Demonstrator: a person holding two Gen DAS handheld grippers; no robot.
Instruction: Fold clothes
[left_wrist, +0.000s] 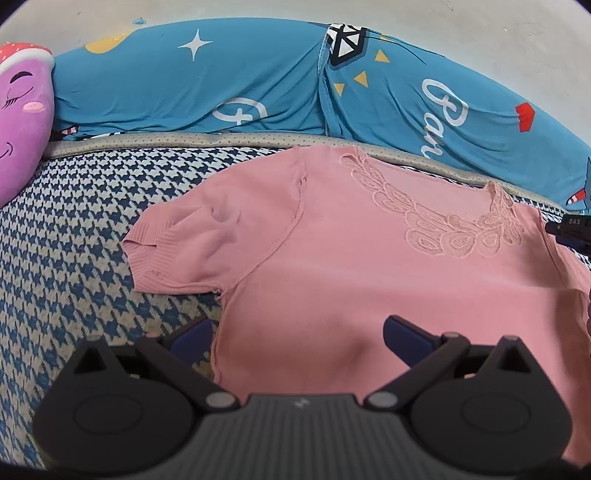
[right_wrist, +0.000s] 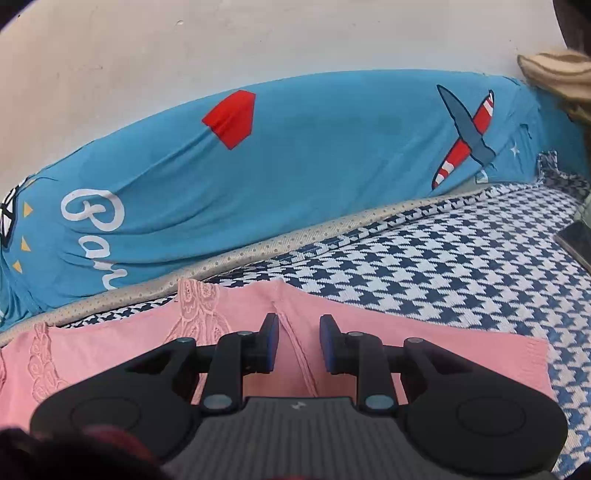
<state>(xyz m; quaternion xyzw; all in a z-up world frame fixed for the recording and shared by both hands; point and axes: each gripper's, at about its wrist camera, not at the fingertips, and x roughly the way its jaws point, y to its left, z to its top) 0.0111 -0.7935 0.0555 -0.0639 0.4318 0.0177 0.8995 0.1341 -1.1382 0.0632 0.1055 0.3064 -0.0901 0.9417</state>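
Note:
A pink short-sleeved top (left_wrist: 332, 266) with a lace neckline (left_wrist: 443, 221) lies spread flat on a blue-and-white houndstooth cover (left_wrist: 74, 236). Its left sleeve (left_wrist: 177, 251) sticks out to the side. My left gripper (left_wrist: 297, 341) is open wide and hovers over the top's left side seam, low on the body, with nothing between its fingers. In the right wrist view my right gripper (right_wrist: 298, 341) is open over the top's right shoulder seam (right_wrist: 295, 343), next to the lace (right_wrist: 199, 310), holding nothing. The right gripper's tip (left_wrist: 570, 227) shows at the left wrist view's right edge.
A long blue printed bolster (left_wrist: 258, 85) runs along the white wall behind the top, also in the right wrist view (right_wrist: 295, 177). A purple plush toy (left_wrist: 22, 122) sits at the far left. A dark flat object (right_wrist: 578, 240) lies at the right edge.

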